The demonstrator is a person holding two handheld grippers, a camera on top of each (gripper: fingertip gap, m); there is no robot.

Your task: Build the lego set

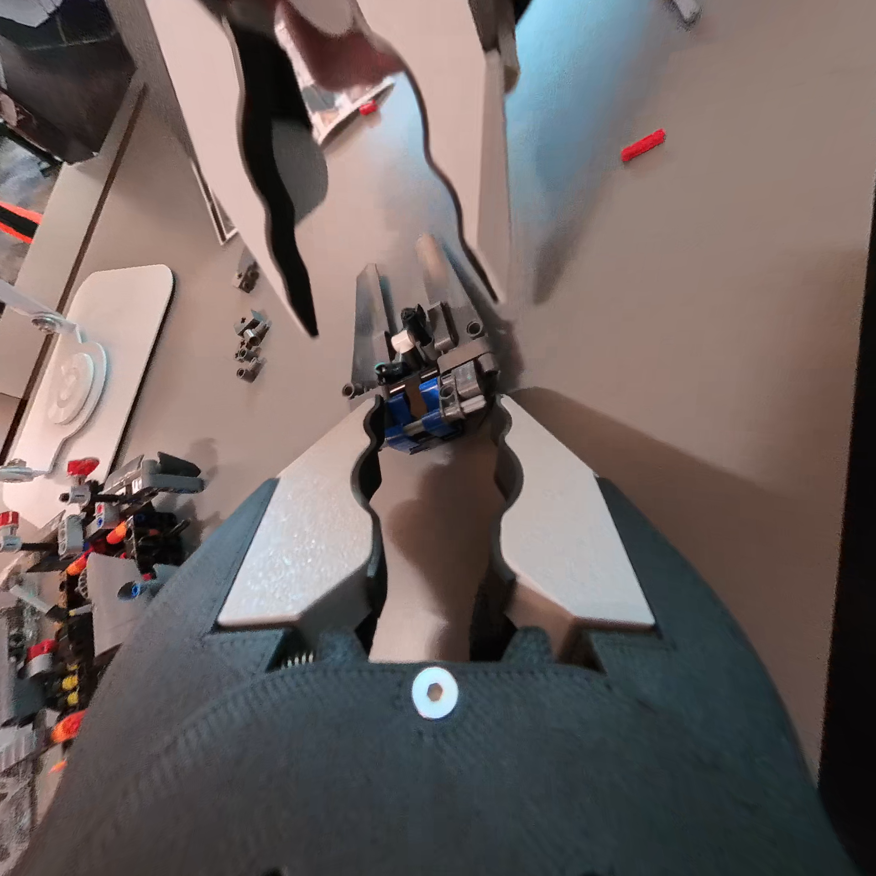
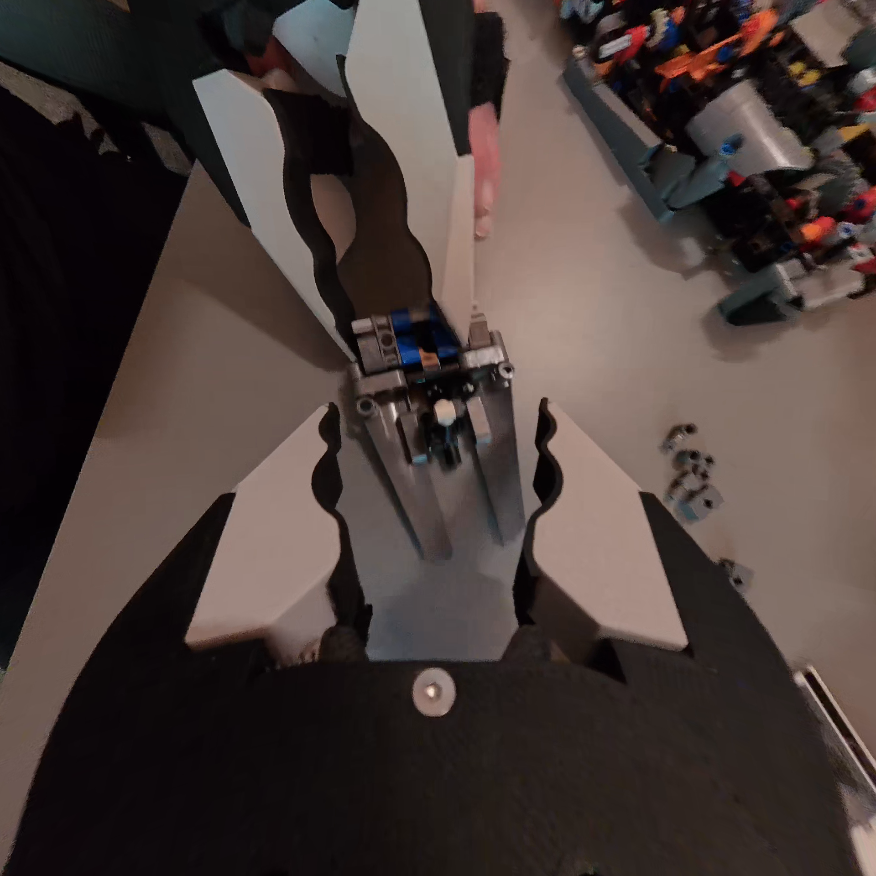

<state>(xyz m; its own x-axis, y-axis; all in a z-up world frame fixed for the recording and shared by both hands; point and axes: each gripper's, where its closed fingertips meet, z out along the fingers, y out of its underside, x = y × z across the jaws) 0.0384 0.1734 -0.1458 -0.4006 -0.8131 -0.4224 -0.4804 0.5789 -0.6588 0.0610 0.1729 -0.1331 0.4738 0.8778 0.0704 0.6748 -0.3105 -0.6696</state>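
A small lego sub-assembly (image 1: 426, 393) has a blue and grey block at one end and long grey panels at the other. My left gripper (image 1: 438, 410) is shut on its blue end and holds it above the table. In the right wrist view the sub-assembly (image 2: 441, 426) points toward the camera, and the left gripper's fingers (image 2: 379, 246) clamp its far end. My right gripper (image 2: 437, 410) is open, with its fingers on either side of the grey panels and a small gap on each side. It shows from above in the left wrist view (image 1: 393, 294).
A large, colourful, partly built lego model (image 1: 118, 521) stands at the left and also shows in the right wrist view (image 2: 734, 142). Several small grey parts (image 1: 251, 341) (image 2: 692, 474) lie nearby. Two red pieces (image 1: 643, 146) lie farther off. The table edge (image 1: 848, 426) is at the right. Left and right tips are no more than a few centimetres apart.
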